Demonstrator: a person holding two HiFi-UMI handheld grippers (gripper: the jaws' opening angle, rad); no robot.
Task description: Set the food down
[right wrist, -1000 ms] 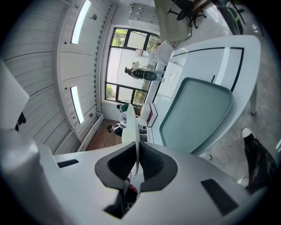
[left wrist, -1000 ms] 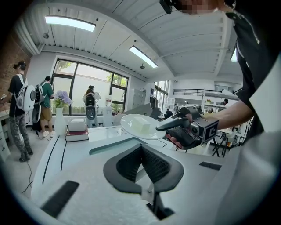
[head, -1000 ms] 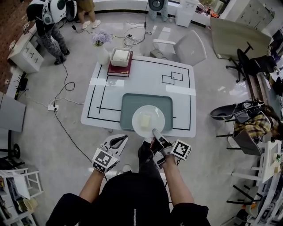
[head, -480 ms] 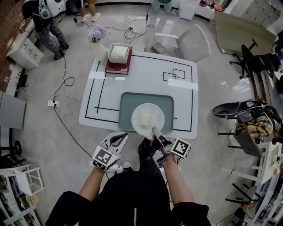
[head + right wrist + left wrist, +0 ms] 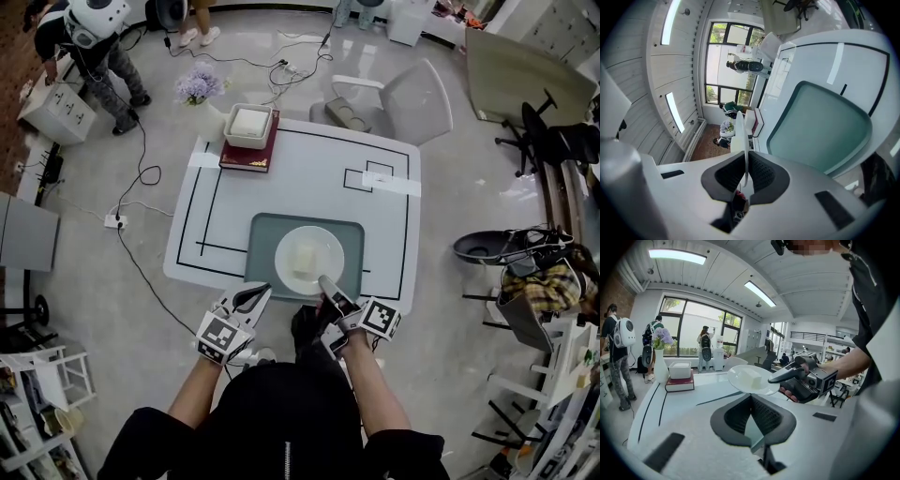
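Right tool [image 5: 324, 282] still clamped the round white food plate [image 5: 309, 261] over the bench's [image 5: 309, 178] near edge; left tool [image 5: 262, 292] closed, empty.

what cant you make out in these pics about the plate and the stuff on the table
- The food: a pale block, too small in the head view to name.
- Right gripper view: the plate shows edge-on, so it hides the food.
- Head view: the right gripper covers the plate's near rim and part of the tray.
- The white box on the red book: contents too small to tell.
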